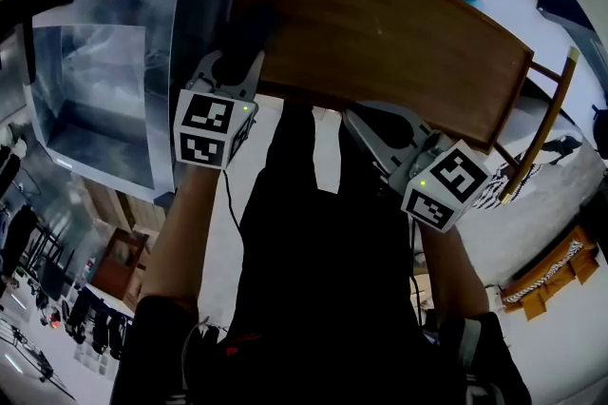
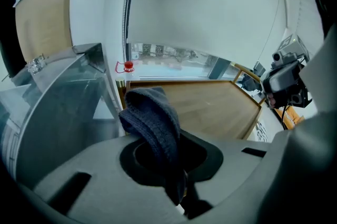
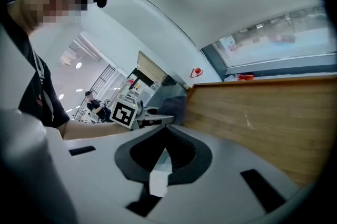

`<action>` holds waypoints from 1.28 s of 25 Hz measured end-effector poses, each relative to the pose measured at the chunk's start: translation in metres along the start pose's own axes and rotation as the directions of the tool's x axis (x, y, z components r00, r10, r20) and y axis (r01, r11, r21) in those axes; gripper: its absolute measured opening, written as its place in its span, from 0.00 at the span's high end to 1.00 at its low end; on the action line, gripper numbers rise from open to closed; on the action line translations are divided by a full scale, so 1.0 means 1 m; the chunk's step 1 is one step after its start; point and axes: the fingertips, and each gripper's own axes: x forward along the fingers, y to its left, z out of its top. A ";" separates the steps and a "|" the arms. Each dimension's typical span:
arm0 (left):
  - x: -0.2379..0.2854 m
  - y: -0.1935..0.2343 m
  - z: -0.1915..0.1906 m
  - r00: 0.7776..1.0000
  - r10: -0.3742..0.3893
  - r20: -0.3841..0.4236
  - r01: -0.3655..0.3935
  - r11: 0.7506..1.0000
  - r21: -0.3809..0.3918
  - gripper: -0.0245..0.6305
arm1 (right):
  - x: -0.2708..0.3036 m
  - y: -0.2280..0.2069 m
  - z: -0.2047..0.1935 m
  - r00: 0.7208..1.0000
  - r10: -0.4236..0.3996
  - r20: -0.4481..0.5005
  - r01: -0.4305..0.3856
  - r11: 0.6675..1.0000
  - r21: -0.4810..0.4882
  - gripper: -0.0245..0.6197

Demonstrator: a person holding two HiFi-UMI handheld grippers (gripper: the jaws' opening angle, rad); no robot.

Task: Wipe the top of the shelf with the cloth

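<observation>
Knitted grey cloth [image 2: 152, 118] in jaws of left gripper [image 2: 176, 181]; right gripper [image 3: 160, 165] jaws together, empty.

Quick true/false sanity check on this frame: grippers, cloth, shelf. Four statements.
1. The left gripper is shut on the dark grey knitted cloth. True.
2. The right gripper grips a sponge. False: its jaws are together with nothing between them.
3. The cloth lies spread across the middle of the brown wooden shelf top. False: it is bunched in the left gripper, by the shelf's left end.
4. A shiny metal basin stands left of the shelf. True.
</observation>
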 end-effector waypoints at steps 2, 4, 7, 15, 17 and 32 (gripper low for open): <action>0.003 -0.002 -0.007 1.000 0.001 -0.022 -0.001 1.000 0.008 0.88 | 0.000 0.001 -0.002 1.000 -0.001 -0.005 0.001 1.000 -0.003 0.95; 0.006 -0.005 -0.013 0.999 0.000 -0.046 0.001 1.000 0.016 0.88 | -0.002 0.000 -0.004 1.000 -0.004 -0.008 0.004 1.000 -0.003 0.95; 0.014 -0.009 -0.023 0.997 0.000 -0.079 0.002 1.000 0.022 0.88 | -0.008 -0.004 -0.008 1.000 -0.015 -0.006 0.015 1.000 0.001 0.95; 0.032 -0.034 -0.032 0.993 -0.038 -0.114 0.040 0.999 0.022 0.88 | -0.028 -0.020 -0.019 0.999 -0.045 0.009 0.045 0.999 0.031 0.95; 0.038 -0.043 -0.033 0.991 -0.055 -0.120 0.058 0.998 0.020 0.88 | -0.033 -0.024 -0.022 0.999 -0.049 0.013 0.049 0.998 0.039 0.95; 0.081 -0.129 -0.016 0.972 -0.173 -0.160 0.184 0.981 0.057 0.88 | -0.091 -0.059 -0.025 0.991 -0.099 0.085 0.091 0.992 0.092 0.95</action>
